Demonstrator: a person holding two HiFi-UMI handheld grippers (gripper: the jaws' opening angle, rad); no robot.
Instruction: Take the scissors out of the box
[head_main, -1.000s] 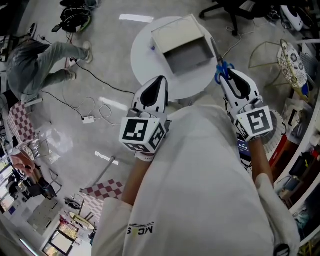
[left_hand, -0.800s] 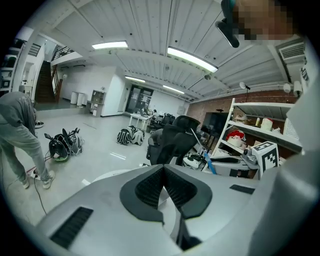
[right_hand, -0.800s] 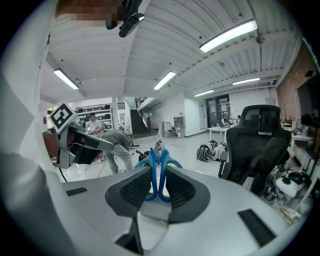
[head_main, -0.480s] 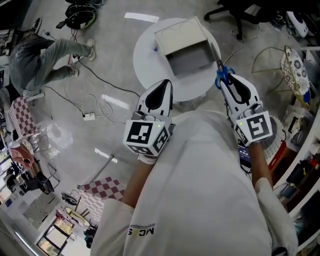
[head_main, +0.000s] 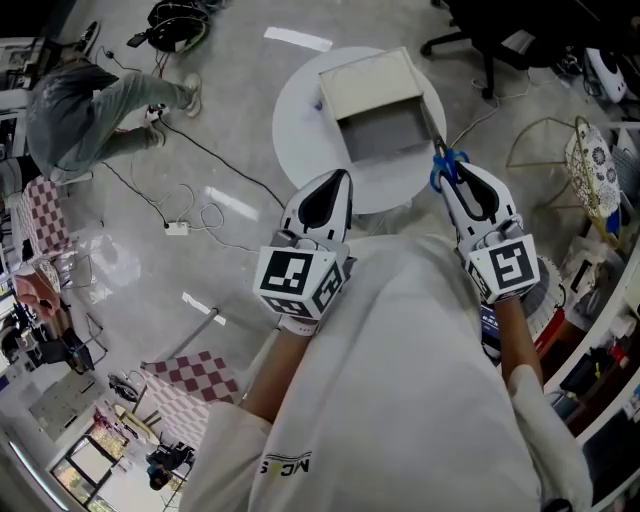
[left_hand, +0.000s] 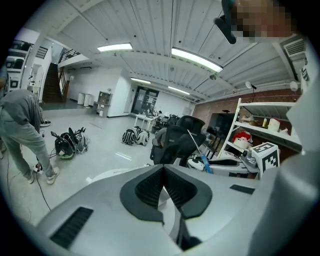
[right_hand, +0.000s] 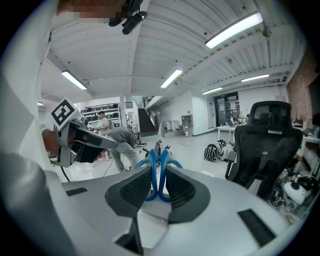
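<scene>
Blue-handled scissors are clamped by their handles in my right gripper, blades pointing up past the box's right side. In the right gripper view the blue loops sit pinched between the dark pads. The open grey cardboard box stands on a round white table, and its inside looks bare. My left gripper hovers at the table's near edge, shut with nothing between its pads. Both grippers are held close to my chest, tilted upward.
A person in grey bends over at the far left, near cables on the floor. A black office chair stands behind the table at the right. A wire basket and cluttered shelves fill the right side.
The view has drifted slightly; both grippers stay near my chest. The scissors remain held in the right gripper, outside the box.
</scene>
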